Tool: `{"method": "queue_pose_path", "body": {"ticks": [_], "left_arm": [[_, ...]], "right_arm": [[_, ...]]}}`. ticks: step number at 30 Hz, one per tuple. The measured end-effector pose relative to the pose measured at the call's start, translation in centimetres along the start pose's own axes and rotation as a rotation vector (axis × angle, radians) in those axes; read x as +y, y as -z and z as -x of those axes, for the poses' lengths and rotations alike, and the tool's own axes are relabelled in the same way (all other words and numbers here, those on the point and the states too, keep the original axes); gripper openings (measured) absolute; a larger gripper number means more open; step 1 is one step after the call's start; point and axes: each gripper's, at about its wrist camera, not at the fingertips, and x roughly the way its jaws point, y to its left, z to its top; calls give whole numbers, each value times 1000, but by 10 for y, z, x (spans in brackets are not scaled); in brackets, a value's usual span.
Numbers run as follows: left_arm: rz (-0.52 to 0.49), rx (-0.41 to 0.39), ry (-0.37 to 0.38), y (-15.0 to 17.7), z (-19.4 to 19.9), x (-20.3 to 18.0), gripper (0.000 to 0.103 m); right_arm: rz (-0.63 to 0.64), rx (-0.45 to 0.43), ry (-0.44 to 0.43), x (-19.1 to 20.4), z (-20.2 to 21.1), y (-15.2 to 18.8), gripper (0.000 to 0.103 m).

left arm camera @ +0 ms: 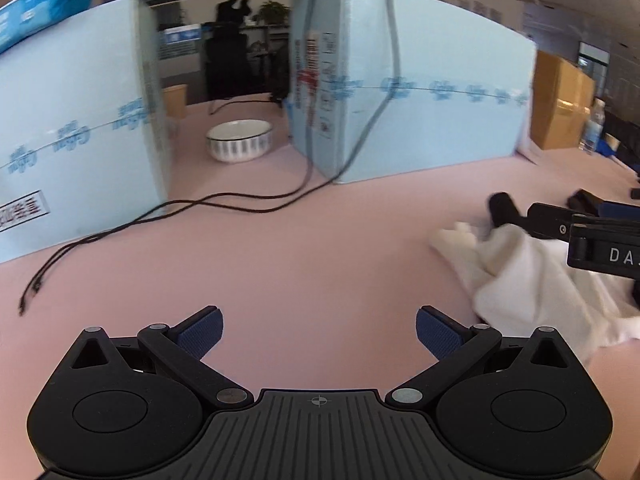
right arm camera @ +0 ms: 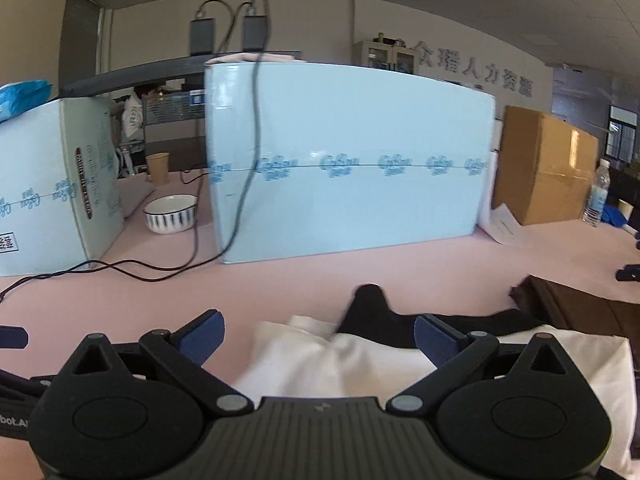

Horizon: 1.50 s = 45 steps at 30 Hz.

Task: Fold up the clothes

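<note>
The white cloth [right arm camera: 360,360] lies crumpled on the pink bench [right arm camera: 280,288], directly under and between the fingers of the right gripper [right arm camera: 318,340]. Those fingers stand wide apart and grip nothing; the cloth spreads past the right fingertip toward the lower right. A black cloth [right arm camera: 372,308] lies just beyond the white cloth, touching its far edge, and a brown cloth [right arm camera: 580,304] lies to the right of the black one.

The left gripper [left arm camera: 318,334] hovers over bare bench, its fingers also wide apart and empty. From there the white cloth [left arm camera: 532,280] lies well off to the right, clear of both fingertips.

Beyond the white cloth stands a big pale-blue box [right arm camera: 352,160], with a second blue box [right arm camera: 48,184] to its left. In the gap between the boxes sits a striped bowl [right arm camera: 170,214] — behind it a paper cup [right arm camera: 158,168]. Thin black cables [right arm camera: 120,268] trail down the big box and across the bench in front of the boxes, well apart from the white cloth. Nothing stands between the fingers and the cloth.

Only the right view shows the brown carton [right arm camera: 544,168] with a water bottle [right arm camera: 598,192] beside it in full, and the brown cloth. Only the left view shows the right gripper from the side — its black body [left arm camera: 592,232] over the white cloth.
</note>
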Motion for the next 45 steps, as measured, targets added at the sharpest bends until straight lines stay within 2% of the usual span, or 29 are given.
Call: {"method": "queue_pose_path", "body": {"ticks": [2, 4, 6, 9, 12, 16, 18, 21, 22, 26, 27, 28, 29, 30, 32, 35, 40, 43, 45], "left_arm": [[-70, 11, 65, -3, -5, -31, 103], [-108, 21, 96, -3, -11, -50, 103], [-161, 43, 136, -4, -21, -78, 103], [-213, 75, 146, -3, -36, -107, 103], [-248, 88, 136, -4, -49, -124, 103], [-219, 113, 148, -8, -67, -137, 103], [-175, 132, 182, -8, -74, -137, 101], [-157, 131, 221, -6, -79, -138, 90], [-157, 125, 227, -5, -80, -139, 85], [-180, 81, 230, 1, -78, -145, 74], [-183, 71, 229, 2, -78, -147, 73], [-186, 61, 227, 3, -77, -149, 67], [-188, 50, 228, 4, -76, -150, 56], [-187, 39, 233, 4, -74, -150, 50], [-190, 14, 233, 4, -70, -151, 31], [-191, -27, 229, 4, -64, -147, 15], [-74, -13, 259, -10, -60, -119, 10], [-60, -69, 233, -20, -45, -101, 7], [-56, -111, 208, -27, -35, -91, 6]], "right_arm": [[-15, 7, 40, -35, 9, 8, 103], [0, 2, 72, -60, 19, 20, 103], [73, -11, 108, -84, 30, 38, 103], [202, 3, 199, -101, 35, 62, 102], [211, 64, 277, -120, 28, 78, 97], [143, 101, 263, -143, 16, 89, 92], [132, 102, 271, -149, 10, 92, 91], [154, 96, 294, -152, 1, 97, 86], [152, 95, 292, -151, -2, 98, 82], [142, 85, 248, -148, -2, 96, 41], [153, 73, 255, -145, 0, 95, 36], [158, 66, 260, -144, 2, 95, 26], [147, 54, 259, -144, 6, 94, 22], [118, 39, 248, -146, 10, 92, 21], [49, 4, 205, -150, 23, 88, 19], [-42, -69, 135, -153, 47, 81, 19], [-108, -207, 25, -141, 87, 61, 18], [-113, -300, -46, -126, 111, 46, 18], [-96, -362, -124, -111, 128, 38, 18]]}}
